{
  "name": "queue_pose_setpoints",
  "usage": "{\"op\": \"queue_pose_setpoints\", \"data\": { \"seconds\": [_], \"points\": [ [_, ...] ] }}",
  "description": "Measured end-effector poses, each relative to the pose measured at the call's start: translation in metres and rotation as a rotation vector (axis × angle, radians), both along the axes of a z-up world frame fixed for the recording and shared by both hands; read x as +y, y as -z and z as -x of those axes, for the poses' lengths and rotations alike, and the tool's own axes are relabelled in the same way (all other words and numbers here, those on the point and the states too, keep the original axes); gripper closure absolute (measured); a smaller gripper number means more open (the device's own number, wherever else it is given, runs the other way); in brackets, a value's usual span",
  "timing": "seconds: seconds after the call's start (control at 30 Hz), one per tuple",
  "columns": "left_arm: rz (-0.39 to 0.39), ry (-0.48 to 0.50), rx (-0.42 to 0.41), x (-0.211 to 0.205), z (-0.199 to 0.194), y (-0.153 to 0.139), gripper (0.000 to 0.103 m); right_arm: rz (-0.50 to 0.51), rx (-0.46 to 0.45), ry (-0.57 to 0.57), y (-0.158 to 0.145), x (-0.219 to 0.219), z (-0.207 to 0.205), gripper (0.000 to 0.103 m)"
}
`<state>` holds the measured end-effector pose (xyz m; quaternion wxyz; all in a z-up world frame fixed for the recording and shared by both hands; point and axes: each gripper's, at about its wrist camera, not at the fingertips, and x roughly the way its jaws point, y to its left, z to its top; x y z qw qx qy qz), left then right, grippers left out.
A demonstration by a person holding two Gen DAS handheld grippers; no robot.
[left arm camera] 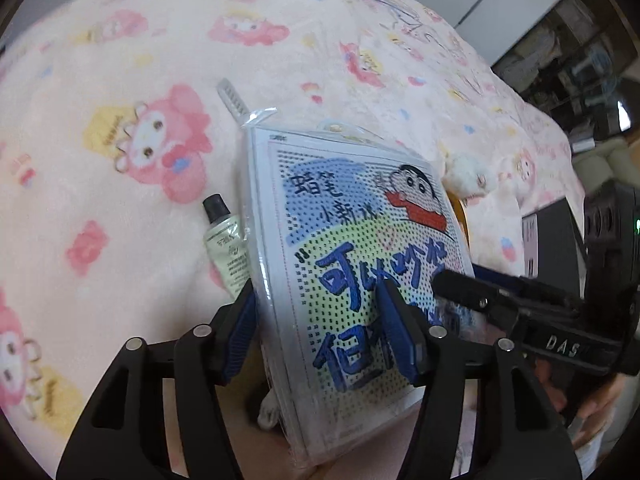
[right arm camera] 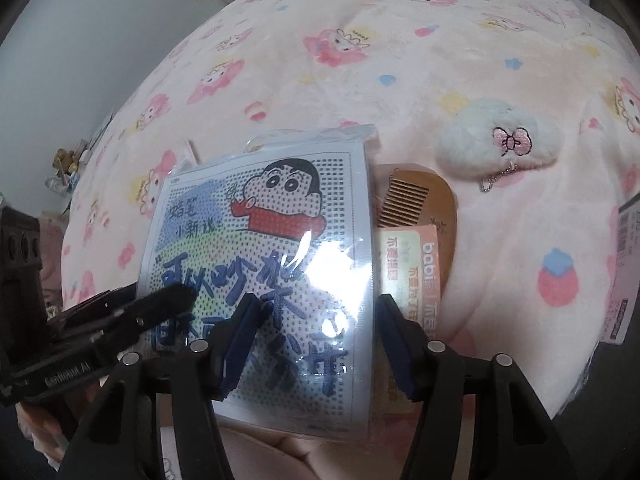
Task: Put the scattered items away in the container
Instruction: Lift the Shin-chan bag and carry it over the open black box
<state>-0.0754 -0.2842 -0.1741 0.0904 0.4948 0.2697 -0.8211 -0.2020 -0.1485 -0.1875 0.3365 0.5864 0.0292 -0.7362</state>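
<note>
A clear plastic pouch (left arm camera: 352, 240) (right arm camera: 272, 240) with a cartoon-boy print lies tilted on the pink blanket, partly over a wooden comb (right arm camera: 416, 204) and an orange "babi" packet (right arm camera: 416, 272). My left gripper (left arm camera: 320, 332) is open and straddles the pouch's left edge, one blue pad beside the edge and one in front of the print. My right gripper (right arm camera: 316, 340) is open over the pouch's right part, its right pad just past the edge. Each gripper also shows in the other's view, the left gripper (right arm camera: 160, 300) and the right gripper (left arm camera: 456, 280), tips over the print.
A pale green tube (left arm camera: 228, 248) with a black cap and a grey comb (left arm camera: 232, 100) lie left of the pouch. A fluffy white purse (right arm camera: 500, 148) with a pink bow sits far right. A labelled pink pack (right arm camera: 624, 264) lies at the bed's right edge. Shelves stand beyond the bed.
</note>
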Motion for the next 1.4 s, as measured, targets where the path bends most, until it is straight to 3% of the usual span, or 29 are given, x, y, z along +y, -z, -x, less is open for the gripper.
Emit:
{"op": "queue_pose_setpoints", "data": {
  "seconds": [0.33, 0.63, 1.4],
  "points": [
    [0.042, 0.001, 0.123, 0.014, -0.037, -0.070, 0.043, 0.099, 0.059, 0.016, -0.067, 0.024, -0.036, 0.049],
    [0.069, 0.062, 0.163, 0.054, -0.059, -0.110, 0.043, 0.126, 0.113, 0.046, -0.105, 0.063, -0.075, 0.049],
    [0.085, 0.324, 0.207, 0.219, -0.031, -0.156, 0.043, 0.147, 0.222, 0.289, -0.152, 0.243, -0.111, 0.049]
  ]
}}
